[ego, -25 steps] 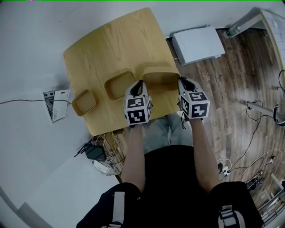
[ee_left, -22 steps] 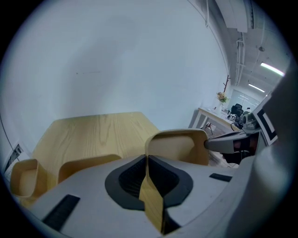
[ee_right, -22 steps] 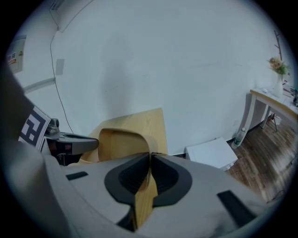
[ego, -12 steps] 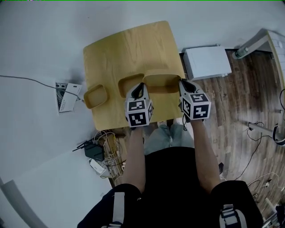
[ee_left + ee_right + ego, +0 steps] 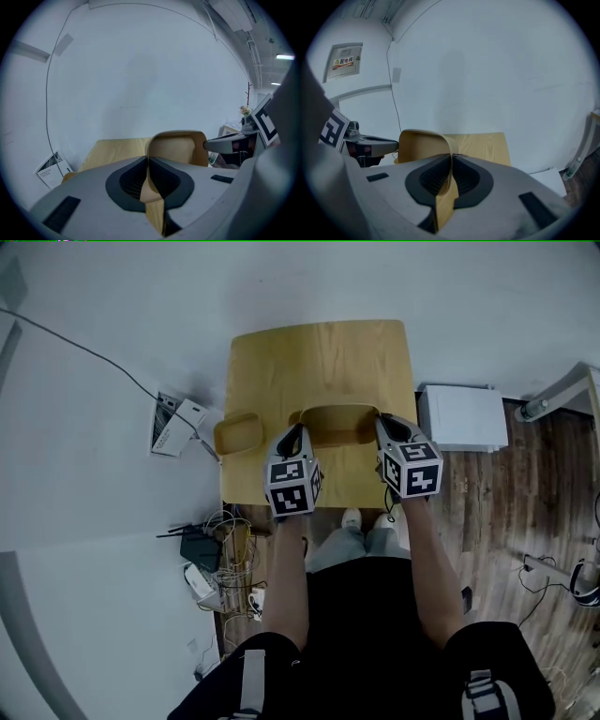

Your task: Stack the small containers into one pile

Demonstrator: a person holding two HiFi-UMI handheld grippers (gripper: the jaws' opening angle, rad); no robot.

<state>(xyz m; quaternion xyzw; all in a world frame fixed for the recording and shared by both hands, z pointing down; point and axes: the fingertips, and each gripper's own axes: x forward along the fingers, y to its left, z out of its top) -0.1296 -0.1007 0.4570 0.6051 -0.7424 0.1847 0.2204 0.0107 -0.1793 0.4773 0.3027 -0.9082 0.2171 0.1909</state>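
Steadily, above the wooden table, the big container is carried by both claws: the left gripper is pinched almost shut on its left wall, and the right gripper is pinched the same way on its right wall. To do this well, I would keep both sides level and move them together, since the thin walls could slip. The small container sits on the table just to the left.

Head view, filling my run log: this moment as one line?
left hand-held gripper: shut on large container | right hand-held gripper: shut on large container | small container: on table
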